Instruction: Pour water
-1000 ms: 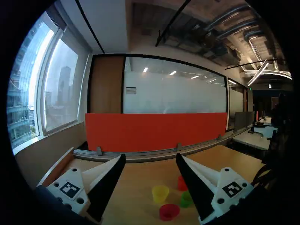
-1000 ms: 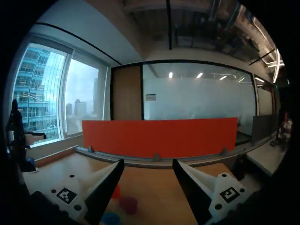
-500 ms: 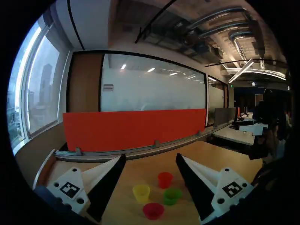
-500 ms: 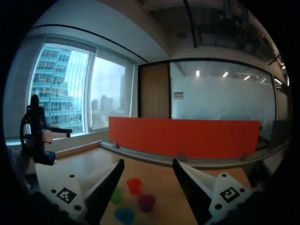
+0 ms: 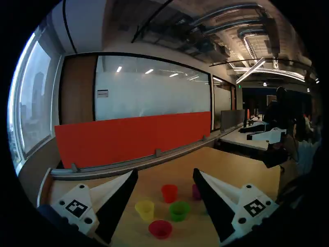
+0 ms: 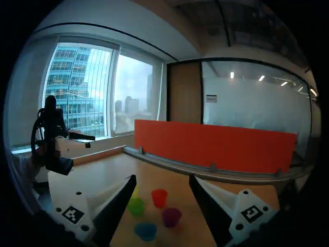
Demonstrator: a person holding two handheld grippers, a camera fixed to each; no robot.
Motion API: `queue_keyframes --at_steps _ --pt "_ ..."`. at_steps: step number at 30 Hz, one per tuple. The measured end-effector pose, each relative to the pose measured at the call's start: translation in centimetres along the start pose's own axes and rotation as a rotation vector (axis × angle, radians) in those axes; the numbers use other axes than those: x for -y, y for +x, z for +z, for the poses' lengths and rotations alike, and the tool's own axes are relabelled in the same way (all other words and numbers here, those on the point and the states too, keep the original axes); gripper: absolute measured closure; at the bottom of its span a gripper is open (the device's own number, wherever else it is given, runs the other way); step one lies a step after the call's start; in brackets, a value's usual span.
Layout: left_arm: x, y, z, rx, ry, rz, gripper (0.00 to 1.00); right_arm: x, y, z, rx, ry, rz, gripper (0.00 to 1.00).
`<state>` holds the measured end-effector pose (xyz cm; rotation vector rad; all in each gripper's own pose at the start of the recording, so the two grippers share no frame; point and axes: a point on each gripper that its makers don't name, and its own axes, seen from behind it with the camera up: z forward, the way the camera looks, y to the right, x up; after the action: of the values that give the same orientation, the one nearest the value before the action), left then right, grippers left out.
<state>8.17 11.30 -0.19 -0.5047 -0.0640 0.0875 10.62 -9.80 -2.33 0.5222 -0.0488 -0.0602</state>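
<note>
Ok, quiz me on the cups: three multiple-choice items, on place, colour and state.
1. In the left gripper view, the yellow cup stands where from the green cup? A left B right C inside it
2. In the right gripper view, which cup is nearest the camera? A white B blue C black
3. The left hand-held gripper is: A open, empty B shut on a cup C shut on a bottle
Answers: 1 A: yellow sits left of green. 2 B: the blue cup is lowest in frame. 3 A: it is spread wide, touching nothing.
</note>
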Motion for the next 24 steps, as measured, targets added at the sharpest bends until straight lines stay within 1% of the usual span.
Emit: queue_keyframes --at_steps 6,12,18,24 --pt "-0.3 -0.7 0.4 0.028 -0.028 0.008 0.0 0.7 -0.9 0.3 0.04 0.027 -0.017 0.01" --pt "-0.5 -1.7 0.9 0.059 -0.055 0.022 0.0 1.5 -1.5 0.4 0.063 0.066 -0.026 0.01" --pt "-1.2 -3.0 1.4 0.094 -0.093 0.037 0.0 1.9 -2.7 0.4 0.103 0.095 -0.041 0.0" --pt "-1.6 -4.3 1.6 0.128 -0.12 0.049 0.0 2.1 -4.2 0.4 0.145 0.118 -0.054 0.01"
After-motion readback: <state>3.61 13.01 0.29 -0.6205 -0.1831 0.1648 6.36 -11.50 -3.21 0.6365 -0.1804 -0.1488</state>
